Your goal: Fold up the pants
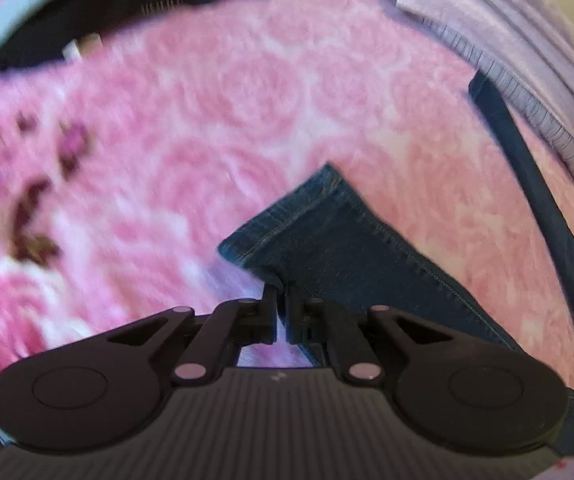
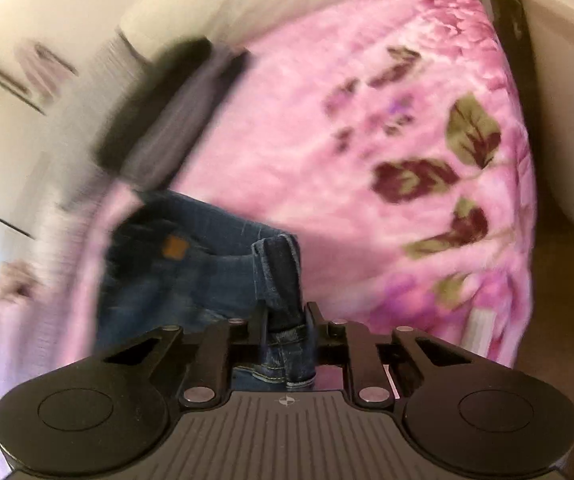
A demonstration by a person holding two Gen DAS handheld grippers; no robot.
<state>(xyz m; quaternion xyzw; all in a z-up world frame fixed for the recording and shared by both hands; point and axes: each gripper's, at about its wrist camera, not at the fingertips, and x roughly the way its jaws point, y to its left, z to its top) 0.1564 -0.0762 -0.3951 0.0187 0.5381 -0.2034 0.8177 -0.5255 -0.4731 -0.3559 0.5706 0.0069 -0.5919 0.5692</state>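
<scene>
The work surface is a bed covered by a pink plush blanket (image 1: 215, 92) with a rose relief and, toward one end, a printed pattern of dark leaves and flowers (image 2: 473, 132). Pale walls or cabinet fronts border the bed in the right wrist view. A lilac ribbed garment (image 1: 527, 60) lies along the far edge in the left wrist view, and a dark, blurred item (image 2: 167, 112) sits at the blanket's edge in the right wrist view; we cannot identify it.

The pants (image 1: 347, 248), dark blue jeans, lie on the blanket. In the left wrist view one leg runs diagonally, its stitched hem (image 1: 279, 220) pointing away from us. The left gripper (image 1: 281, 292) is pressed together, pinching the edge of that leg close to the hem. In the right wrist view the right gripper (image 2: 287, 320) has its jaws closed on a bunched, upright fold of denim (image 2: 281, 276), with a tan patch (image 2: 175, 248) visible on the fabric beyond it.

We judge the step in hand to be the carry: both ends are gripped and a fold is under way, not yet laid down. The next move calls for holding both pinches firm, bringing the gripped ends together so the edges align, and lowering the denim flat on the blanket before release.
</scene>
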